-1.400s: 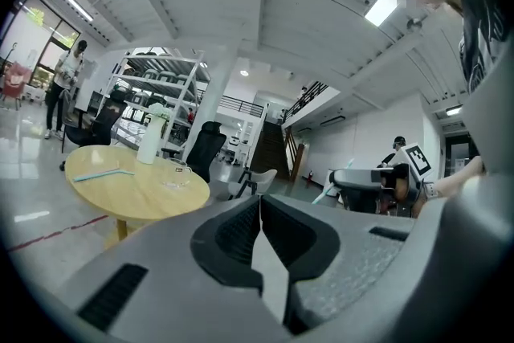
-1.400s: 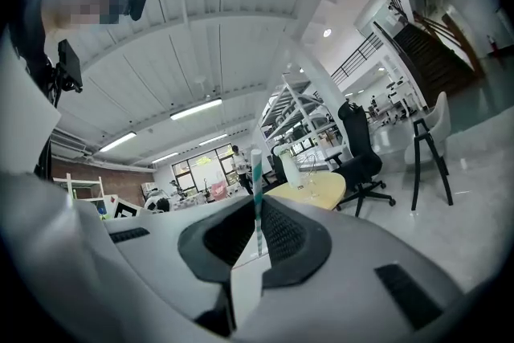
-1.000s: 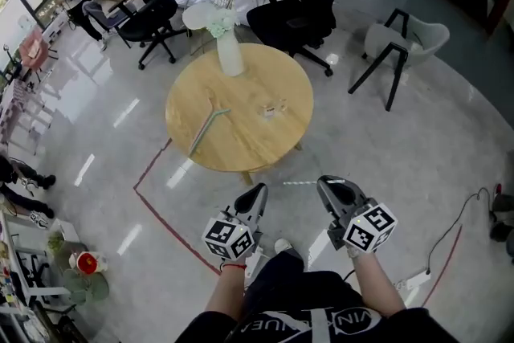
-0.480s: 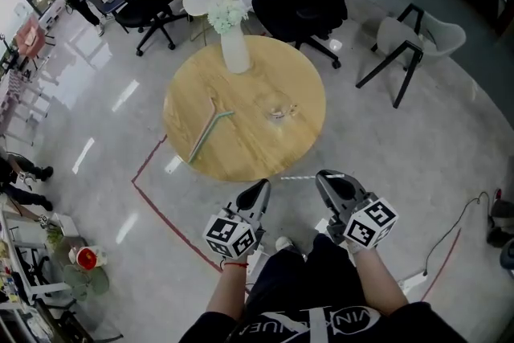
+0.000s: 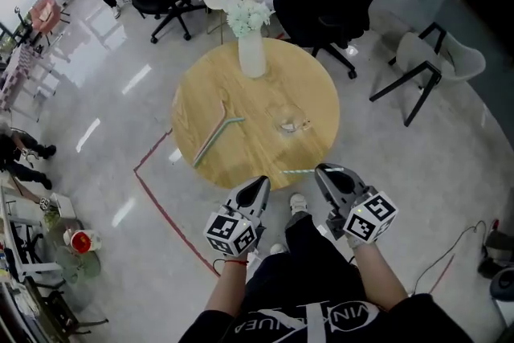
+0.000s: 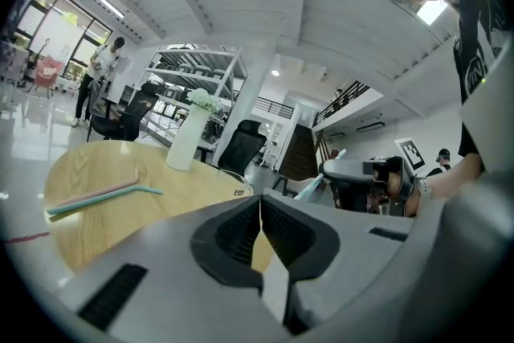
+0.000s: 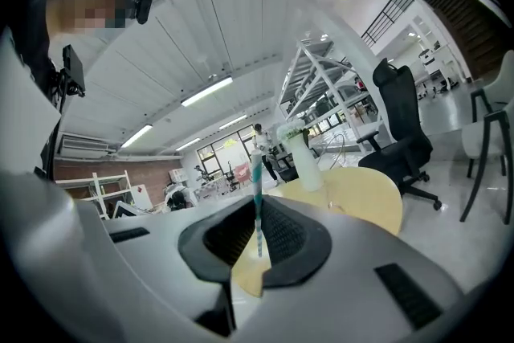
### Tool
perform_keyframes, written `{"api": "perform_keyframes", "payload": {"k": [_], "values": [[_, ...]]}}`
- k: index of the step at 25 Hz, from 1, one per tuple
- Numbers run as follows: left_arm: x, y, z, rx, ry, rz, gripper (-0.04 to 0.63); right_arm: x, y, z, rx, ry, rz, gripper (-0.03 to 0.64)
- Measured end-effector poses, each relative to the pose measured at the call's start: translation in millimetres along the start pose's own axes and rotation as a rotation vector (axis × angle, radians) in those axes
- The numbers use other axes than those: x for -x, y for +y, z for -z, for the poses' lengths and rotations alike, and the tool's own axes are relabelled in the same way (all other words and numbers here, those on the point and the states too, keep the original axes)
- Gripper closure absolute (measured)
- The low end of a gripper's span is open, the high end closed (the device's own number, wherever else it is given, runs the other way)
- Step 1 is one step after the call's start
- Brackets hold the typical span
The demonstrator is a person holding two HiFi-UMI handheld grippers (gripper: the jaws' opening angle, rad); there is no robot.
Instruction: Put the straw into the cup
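One thin teal-and-white striped straw (image 7: 257, 201) is pinched between the ribbed black pads of the right gripper (image 7: 259, 206), whose jaws are closed on it. In the right gripper view the straw stands crosswise to the jaws, with its upper length rising clear above the fingertips. In the head view it sticks out sideways from that gripper's tips (image 5: 321, 171) toward the left gripper (image 5: 261, 183), over the near edge of the round light-wood table (image 5: 265, 88).

The left gripper's jaws are pressed together with nothing between them, and it hovers just beside the table's near rim.

The small clear glass cup (image 5: 287, 123) stands on the table beyond the held straw, apart from it. To the cup's left lie a pink and a green bent straw (image 5: 214, 137), side by side. A white vase of pale flowers (image 5: 251, 54) stands at the table's far side.
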State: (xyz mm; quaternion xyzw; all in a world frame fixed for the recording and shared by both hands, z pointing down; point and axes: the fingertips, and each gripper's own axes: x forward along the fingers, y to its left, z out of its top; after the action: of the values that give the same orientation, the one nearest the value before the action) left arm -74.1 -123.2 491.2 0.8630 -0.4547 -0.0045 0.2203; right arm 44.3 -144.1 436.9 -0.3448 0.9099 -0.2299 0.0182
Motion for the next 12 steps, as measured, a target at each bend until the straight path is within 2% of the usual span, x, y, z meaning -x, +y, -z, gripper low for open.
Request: {"api": "perform_keyframes", "payload": {"k": [6,12], "values": [[-36,22,-24,-0.004,-0.011,-0.005,0.581,-38,-22,-34,0.011,-0.025,-0.041,0.595],[-72,35,-25,0.010,0.012,0.004,0.581,-54,-55,-52,-0.009,-0.038,-0.032,0.595]]}}
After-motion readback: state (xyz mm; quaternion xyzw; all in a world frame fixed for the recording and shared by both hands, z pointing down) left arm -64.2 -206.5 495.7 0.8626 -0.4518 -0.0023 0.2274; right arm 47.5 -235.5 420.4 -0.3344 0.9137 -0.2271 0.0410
